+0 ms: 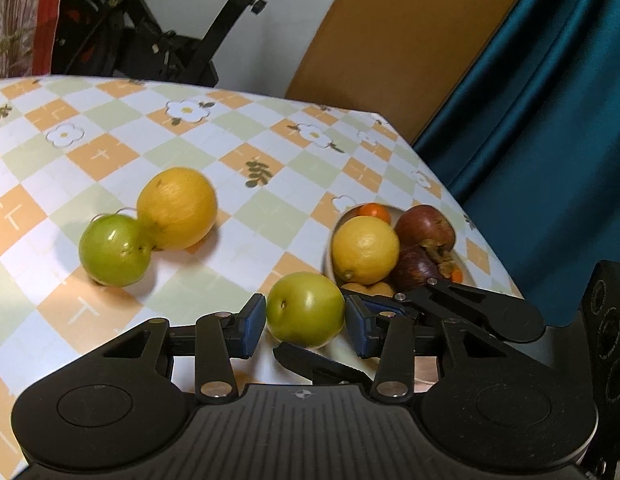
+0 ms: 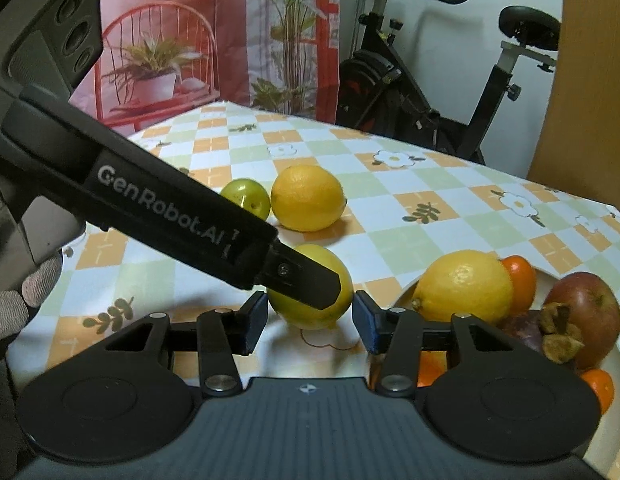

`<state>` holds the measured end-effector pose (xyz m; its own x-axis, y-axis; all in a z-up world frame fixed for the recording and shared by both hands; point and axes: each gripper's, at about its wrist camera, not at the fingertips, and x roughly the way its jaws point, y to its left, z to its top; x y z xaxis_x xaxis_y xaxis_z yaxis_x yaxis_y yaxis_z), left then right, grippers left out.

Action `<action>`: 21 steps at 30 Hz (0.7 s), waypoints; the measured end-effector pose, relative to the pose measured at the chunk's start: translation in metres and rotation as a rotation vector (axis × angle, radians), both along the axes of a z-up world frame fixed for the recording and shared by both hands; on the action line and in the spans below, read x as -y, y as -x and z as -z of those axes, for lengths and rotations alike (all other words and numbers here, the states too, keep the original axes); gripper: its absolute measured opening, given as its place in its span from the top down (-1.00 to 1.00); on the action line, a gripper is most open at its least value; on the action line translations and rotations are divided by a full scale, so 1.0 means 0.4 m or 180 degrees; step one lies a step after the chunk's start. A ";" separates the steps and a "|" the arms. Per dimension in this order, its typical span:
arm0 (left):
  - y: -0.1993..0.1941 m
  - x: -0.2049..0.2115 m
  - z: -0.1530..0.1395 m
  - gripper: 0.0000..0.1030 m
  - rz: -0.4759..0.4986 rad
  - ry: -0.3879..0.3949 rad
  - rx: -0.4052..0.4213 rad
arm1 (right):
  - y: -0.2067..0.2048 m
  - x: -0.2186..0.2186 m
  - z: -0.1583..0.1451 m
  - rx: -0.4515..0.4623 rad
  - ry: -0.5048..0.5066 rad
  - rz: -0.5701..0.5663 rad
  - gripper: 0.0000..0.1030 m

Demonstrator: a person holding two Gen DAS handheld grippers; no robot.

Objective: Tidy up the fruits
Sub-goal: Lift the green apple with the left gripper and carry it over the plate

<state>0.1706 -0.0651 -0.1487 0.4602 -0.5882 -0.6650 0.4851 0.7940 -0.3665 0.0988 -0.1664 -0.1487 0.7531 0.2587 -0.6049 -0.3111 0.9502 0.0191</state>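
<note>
A green fruit sits between the blue pads of my left gripper, which is open around it with small gaps on both sides. The same fruit shows in the right wrist view, between the pads of my open right gripper, partly hidden by the left gripper's finger. A second green fruit and a yellow lemon lie touching on the table. A white bowl holds a lemon, dark red fruits and small oranges.
The checked tablecloth covers the table; its far edge and right corner are close to the bowl. An exercise bike stands beyond the table. A blue curtain hangs at the right. A gloved hand holds the left gripper.
</note>
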 end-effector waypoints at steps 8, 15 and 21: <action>0.034 0.054 -0.038 0.12 0.0104 -0.0063 0.0135 | 0.044 0.040 -0.033 0.0123 -0.0126 0.0110 0.04; 0.056 0.123 -0.068 0.12 0.0273 -0.0124 0.0255 | 0.089 0.092 -0.057 0.0224 -0.0230 0.0264 0.04; 0.071 0.205 -0.074 0.11 0.0434 -0.0116 0.0313 | 0.125 0.155 -0.081 0.0279 -0.0216 0.0427 0.04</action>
